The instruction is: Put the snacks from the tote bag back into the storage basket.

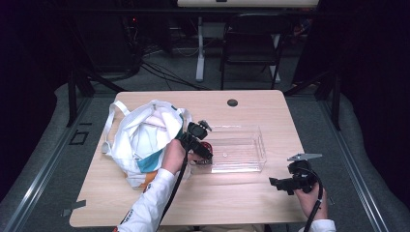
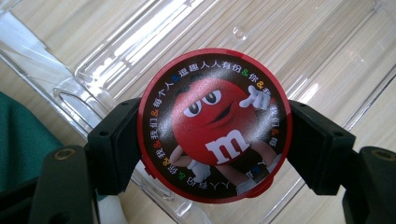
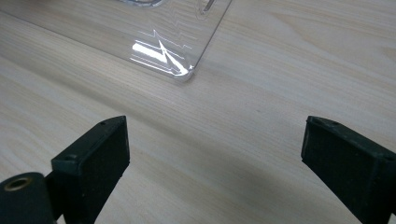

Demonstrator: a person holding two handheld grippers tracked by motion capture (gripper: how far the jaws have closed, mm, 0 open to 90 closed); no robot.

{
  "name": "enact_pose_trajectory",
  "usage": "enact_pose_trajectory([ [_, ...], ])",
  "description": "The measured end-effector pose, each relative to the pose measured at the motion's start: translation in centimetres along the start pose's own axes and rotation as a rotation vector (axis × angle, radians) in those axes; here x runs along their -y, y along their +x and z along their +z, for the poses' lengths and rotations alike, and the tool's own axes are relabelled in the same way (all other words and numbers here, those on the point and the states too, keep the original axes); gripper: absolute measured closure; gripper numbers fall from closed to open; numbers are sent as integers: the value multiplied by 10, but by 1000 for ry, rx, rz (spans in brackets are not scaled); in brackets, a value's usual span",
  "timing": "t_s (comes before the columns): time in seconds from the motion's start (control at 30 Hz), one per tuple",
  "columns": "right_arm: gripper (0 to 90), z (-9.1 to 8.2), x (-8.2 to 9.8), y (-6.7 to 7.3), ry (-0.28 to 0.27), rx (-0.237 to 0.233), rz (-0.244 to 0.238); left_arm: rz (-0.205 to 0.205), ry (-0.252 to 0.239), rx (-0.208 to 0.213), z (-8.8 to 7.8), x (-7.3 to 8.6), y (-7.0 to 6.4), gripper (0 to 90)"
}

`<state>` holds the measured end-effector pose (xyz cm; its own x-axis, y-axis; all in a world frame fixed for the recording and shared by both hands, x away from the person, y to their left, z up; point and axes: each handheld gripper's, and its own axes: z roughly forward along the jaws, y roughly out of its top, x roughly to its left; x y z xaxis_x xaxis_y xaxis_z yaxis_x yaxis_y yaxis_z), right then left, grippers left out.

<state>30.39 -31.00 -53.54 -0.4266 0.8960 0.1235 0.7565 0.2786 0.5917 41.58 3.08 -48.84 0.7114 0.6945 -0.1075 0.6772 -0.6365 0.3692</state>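
Left gripper (image 2: 215, 140): clamped on a round red tin (image 2: 215, 126), one black jaw against each side of its rim — lid facing the camera, showing a red cartoon candy figure ringed by small printed characters.
Tin's place: held over the left end of the clear tray (image 2: 327, 51), above its floor; in the high view the tin (image 1: 207, 147) shows as a red spot at the tray's (image 1: 241, 150) near-left corner.
Left hand (image 1: 174, 155): reaches in from the bottom, white sleeve up to the wrist, the gripper (image 1: 203, 152) tipped down into the tray.
Right gripper (image 1: 278, 183): jaws spread wide, nothing between them — bare wood under them in its own view (image 3: 215, 158), a corner of the tray (image 3: 187, 74) just ahead.
Right hand (image 1: 309, 191): low at the table's (image 1: 232, 203) near-right edge, well apart from the tin.
Bag (image 1: 140, 140): white cloth tote with a green patch, slumped open on the table just left of the tray.
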Motion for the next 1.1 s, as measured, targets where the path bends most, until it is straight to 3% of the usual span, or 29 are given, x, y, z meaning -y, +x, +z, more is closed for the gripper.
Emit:
enact_pose_trajectory([
  [0.47,74,0,0,1,-5,-4,-3,28,39,-21,8,1,-3,258],
  [0.77,74,-1,0,1,-8,-4,-4,42,39,-41,9,1,-6,256],
  [1.1,73,-1,0,1,-6,-5,-4,37,33,-32,9,2,-7,253],
])
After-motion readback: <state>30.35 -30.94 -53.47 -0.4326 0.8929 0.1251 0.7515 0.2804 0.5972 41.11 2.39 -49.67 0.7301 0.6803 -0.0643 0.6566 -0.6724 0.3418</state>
